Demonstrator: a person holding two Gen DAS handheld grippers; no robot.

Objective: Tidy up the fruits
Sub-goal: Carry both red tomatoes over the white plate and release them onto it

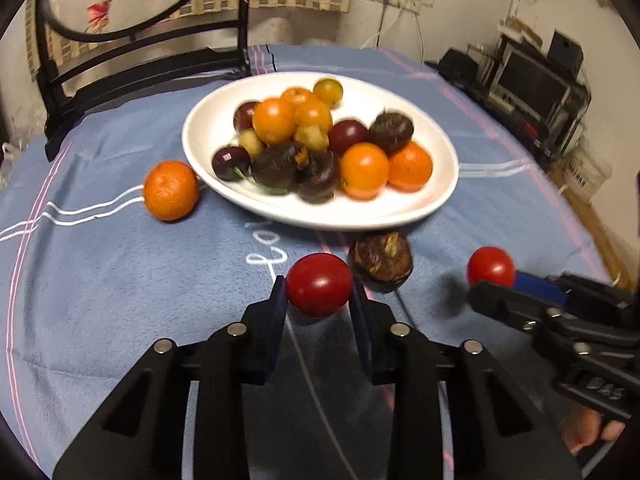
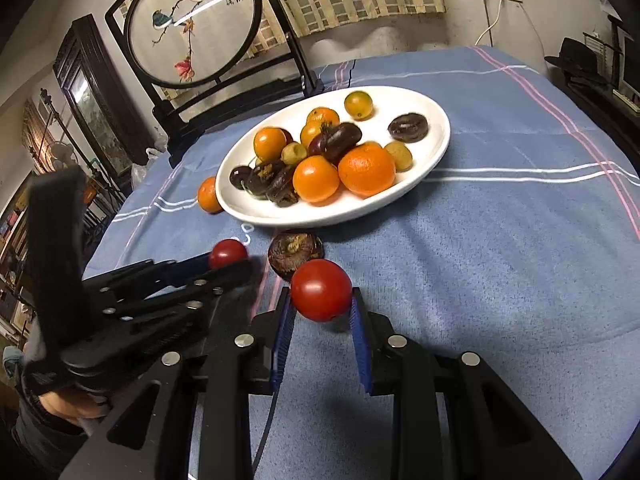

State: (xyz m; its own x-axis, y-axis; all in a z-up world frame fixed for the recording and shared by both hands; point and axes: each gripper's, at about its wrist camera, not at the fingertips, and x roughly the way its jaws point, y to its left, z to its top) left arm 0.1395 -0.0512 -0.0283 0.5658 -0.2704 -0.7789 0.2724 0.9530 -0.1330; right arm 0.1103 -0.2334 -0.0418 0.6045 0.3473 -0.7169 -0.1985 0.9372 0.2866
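Observation:
A red cherry tomato (image 1: 316, 280) sits between the blue pads of my left gripper (image 1: 319, 292), which is shut on it just above the blue cloth. My right gripper (image 2: 321, 297) is shut on a second red tomato (image 2: 321, 286). Each gripper also shows in the other's view: the right gripper (image 1: 494, 280) at the right, the left gripper (image 2: 230, 261) at the left. Beyond them stands a white oval plate (image 1: 320, 218) (image 2: 304, 217) piled with oranges, dark plums and brown fruits. A brown water chestnut (image 1: 381, 261) (image 2: 295, 250) and a mandarin (image 1: 171, 191) (image 2: 209, 195) lie on the cloth beside it.
A round embroidered screen in a black stand (image 2: 192, 28) (image 1: 132, 40) rises at the table's far left corner. Dark shelves with electronics (image 1: 532, 80) stand past the right edge. The blue striped cloth (image 2: 500, 240) covers the table.

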